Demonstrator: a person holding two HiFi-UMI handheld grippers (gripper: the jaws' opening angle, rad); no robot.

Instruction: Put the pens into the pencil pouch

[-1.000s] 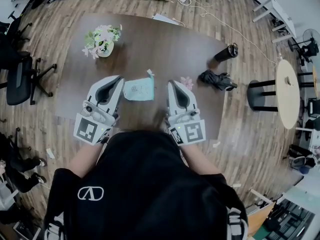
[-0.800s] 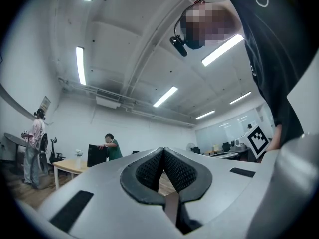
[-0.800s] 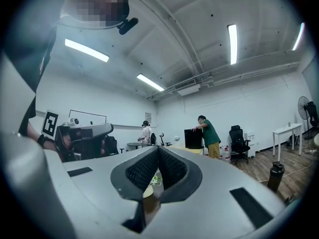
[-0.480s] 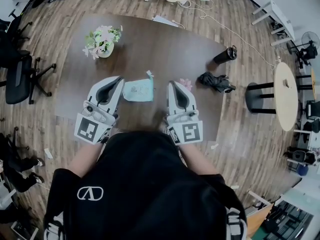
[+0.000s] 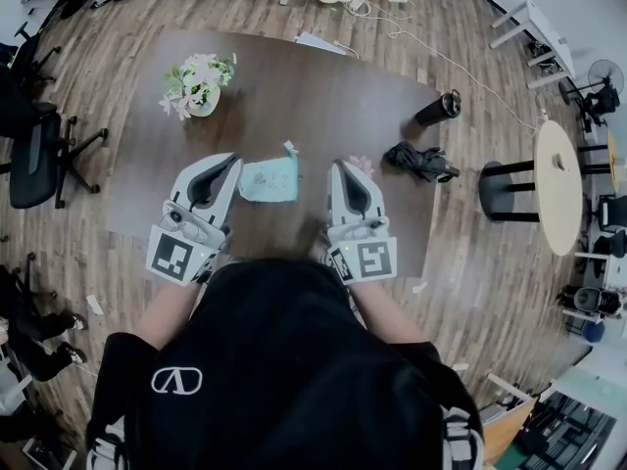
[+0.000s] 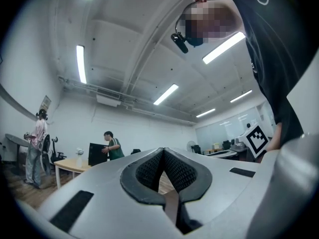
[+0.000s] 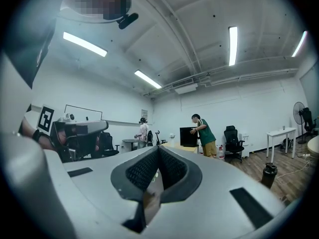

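Pencil pouch [image 5: 270, 178]; white emblem [image 5: 177, 379] on black shirt [image 5: 294, 351]

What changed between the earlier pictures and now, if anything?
Nothing visibly changed. The left gripper and right gripper stay shut and empty, held either side of the pencil pouch, which lies in the same spot on the table. Nothing was taken hold of or let go.

text: none legible | shirt [image 5: 294, 360]: white emblem [image 5: 177, 379] | left cube [image 5: 180, 256], right cube [image 5: 364, 259]: square markers
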